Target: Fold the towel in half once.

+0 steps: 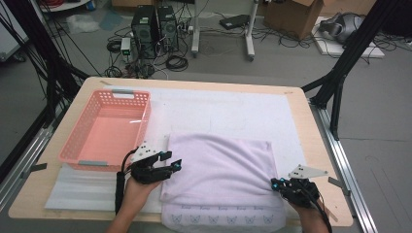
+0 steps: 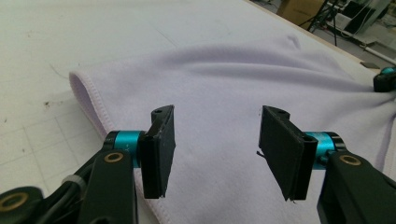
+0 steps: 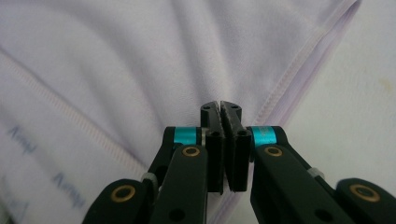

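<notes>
- Lilac terry cloth, a folded towel (image 1: 218,170), lies between your 2 grippers on the white mat (image 1: 233,111) that covers the wooden table (image 1: 311,126).
- Your left gripper (image 1: 176,165) sits at the towel's left edge, level with the folded upper layer, and points across the cloth toward your other hand.
- In the left gripper view that tool (image 2: 215,149) has its jaws well apart, both pads bare, with the towel (image 2: 243,84) lying beneath and beyond them and nothing pressed between them.
- Just ahead of its left jaw the towel's hemmed fold curls up off the mat (image 2: 42,93).
- Your right gripper (image 1: 276,183) is at the towel's right edge, near the front corner.
- In the right gripper view its jaws (image 3: 221,109) are pressed together; the towel (image 3: 116,60) puckers in folds that run to the tips, so they are clamped on a pinch of the cloth beside the stitched hem.
- Under the upper layer, toward you from both tools, a strip of towel with a row of small butterfly prints (image 1: 218,219) shows.
- Beyond your left gripper, just past the towel's far left corner, stands the pink basket (image 1: 82,131), apart from the cloth.
- The tip of your right gripper (image 2: 385,79) shows at the far edge of the towel in the left gripper view.
</notes>
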The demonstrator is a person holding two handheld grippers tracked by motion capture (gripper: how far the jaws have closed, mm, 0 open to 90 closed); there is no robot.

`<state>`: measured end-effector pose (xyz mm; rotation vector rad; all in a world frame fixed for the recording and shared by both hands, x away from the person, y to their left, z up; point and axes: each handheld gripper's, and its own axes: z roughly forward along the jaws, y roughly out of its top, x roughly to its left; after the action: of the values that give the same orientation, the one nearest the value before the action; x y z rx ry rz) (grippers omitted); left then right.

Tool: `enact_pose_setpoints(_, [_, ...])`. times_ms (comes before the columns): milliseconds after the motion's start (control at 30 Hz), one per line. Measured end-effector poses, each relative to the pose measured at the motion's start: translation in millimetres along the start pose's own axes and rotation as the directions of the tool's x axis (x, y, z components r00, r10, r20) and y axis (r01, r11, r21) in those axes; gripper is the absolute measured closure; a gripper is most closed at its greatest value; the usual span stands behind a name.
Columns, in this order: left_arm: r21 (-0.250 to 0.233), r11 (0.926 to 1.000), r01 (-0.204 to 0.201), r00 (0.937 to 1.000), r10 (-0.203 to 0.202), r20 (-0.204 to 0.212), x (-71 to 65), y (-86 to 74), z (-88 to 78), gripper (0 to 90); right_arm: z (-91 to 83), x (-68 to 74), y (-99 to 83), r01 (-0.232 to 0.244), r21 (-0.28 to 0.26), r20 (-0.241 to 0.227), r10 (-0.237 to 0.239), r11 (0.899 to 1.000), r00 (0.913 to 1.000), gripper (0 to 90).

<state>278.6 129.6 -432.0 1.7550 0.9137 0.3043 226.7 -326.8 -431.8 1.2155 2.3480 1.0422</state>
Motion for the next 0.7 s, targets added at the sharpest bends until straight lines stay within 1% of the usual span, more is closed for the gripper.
enact_pose_setpoints(33, [-0.001, 1.0000, 0.007, 1.0000, -0.007, 0.002, 0.7, 0.4, 1.5, 45.7, -1.4, -0.2, -1.4, -0.003, 0.004, -0.015, 0.003, 1.000, 0.9999, 86.2])
enact_pose_setpoints(67, [0.001, 1.0000, 0.008, 1.0000, -0.008, 0.004, 1.9, 1.3, 3.4, 45.6, -2.9, -0.3, -1.5, -0.006, 0.002, -0.022, 0.006, 1.000, 0.9997, 79.6])
enact_pose_setpoints(100, [0.003, 1.0000, 0.008, 1.0000, -0.008, 0.005, 2.4, 2.5, 5.8, 45.1, -5.0, -1.0, -0.3, -0.009, -0.016, -0.019, 0.009, 1.000, 0.9998, 74.3])
enact_pose_setpoints(133, [0.009, 1.0000, 0.004, 1.0000, -0.004, 0.004, 3.3, 4.2, 7.9, 44.4, -8.3, -3.6, 2.2, -0.023, -0.052, -0.026, 0.022, 0.998, 0.9994, 70.3])
enact_pose_setpoints(167, [0.011, 0.9999, 0.005, 1.0000, -0.005, 0.007, 3.6, 6.0, 10.0, 44.2, -11.7, -7.4, 5.9, -0.043, -0.097, -0.029, 0.040, 0.994, 0.9988, 69.2])
enact_pose_setpoints(200, [0.009, 1.0000, 0.003, 1.0000, -0.003, 0.004, 3.8, 8.1, 12.4, 44.2, -14.6, -10.9, 10.8, -0.046, -0.130, -0.015, 0.045, 0.990, 0.9989, 69.2])
enact_pose_setpoints(233, [0.013, 0.9999, 0.001, 1.0000, -0.001, 0.003, 4.2, 10.3, 14.7, 44.2, -15.6, -15.0, 16.6, -0.039, -0.148, 0.011, 0.041, 0.988, 0.9991, 69.1])
enact_pose_setpoints(300, [0.011, 0.9999, -0.001, 1.0000, 0.002, -0.007, 5.4, 14.4, 19.6, 44.2, -11.5, -24.7, 28.7, -0.040, -0.157, 0.057, 0.049, 0.987, 0.9972, 68.6])
enact_pose_setpoints(367, [0.010, 0.9999, -0.001, 0.9998, 0.001, -0.018, 7.6, 18.2, 23.6, 44.2, -0.8, -35.3, 40.4, -0.034, -0.143, 0.085, 0.047, 0.989, 0.9953, 67.4])
enact_pose_setpoints(400, [0.008, 1.0000, 0.005, 0.9997, -0.005, -0.025, 8.3, 19.7, 26.1, 44.3, 6.5, -39.6, 46.1, -0.030, -0.128, 0.101, 0.043, 0.991, 0.9940, 66.7])
enact_pose_setpoints(467, [0.019, 0.9998, 0.004, 0.9992, -0.004, -0.039, 10.9, 22.7, 30.7, 44.5, 24.9, -47.4, 56.8, -0.004, -0.093, 0.112, 0.014, 0.996, 0.9936, 64.9])
enact_pose_setpoints(500, [0.018, 0.9998, 0.005, 0.9988, -0.005, -0.049, 12.6, 23.7, 32.9, 44.6, 34.8, -50.3, 61.8, 0.003, -0.073, 0.117, 0.005, 0.997, 0.9931, 61.7])
enact_pose_setpoints(567, [0.021, 0.9994, 0.026, 0.9973, -0.024, -0.069, 16.5, 24.5, 37.7, 44.4, 53.2, -56.8, 68.1, -0.014, -0.063, 0.098, 0.020, 0.998, 0.9949, 61.1])
enact_pose_setpoints(600, [0.026, 0.9993, 0.027, 0.9965, -0.025, -0.079, 18.8, 24.4, 39.9, 43.4, 60.9, -59.4, 70.1, -0.028, -0.060, 0.090, 0.033, 0.998, 0.9954, 62.7])
enact_pose_setpoints(633, [0.039, 0.9989, 0.027, 0.9961, -0.023, -0.086, 20.4, 24.6, 41.8, 43.1, 68.4, -61.1, 71.8, -0.032, -0.049, 0.077, 0.036, 0.998, 0.9964, 66.4])
enact_pose_setpoints(667, [0.050, 0.9984, 0.027, 0.9958, -0.022, -0.088, 21.9, 25.1, 43.7, 43.1, 75.4, -61.0, 73.5, -0.011, -0.022, 0.084, 0.013, 1.000, 0.9964, 70.9])
enact_pose_setpoints(700, [0.054, 0.9983, 0.022, 0.9954, -0.016, -0.094, 23.6, 25.8, 45.0, 43.1, 81.8, -60.6, 74.8, 0.027, 0.015, 0.103, -0.028, 1.000, 0.9942, 76.6])
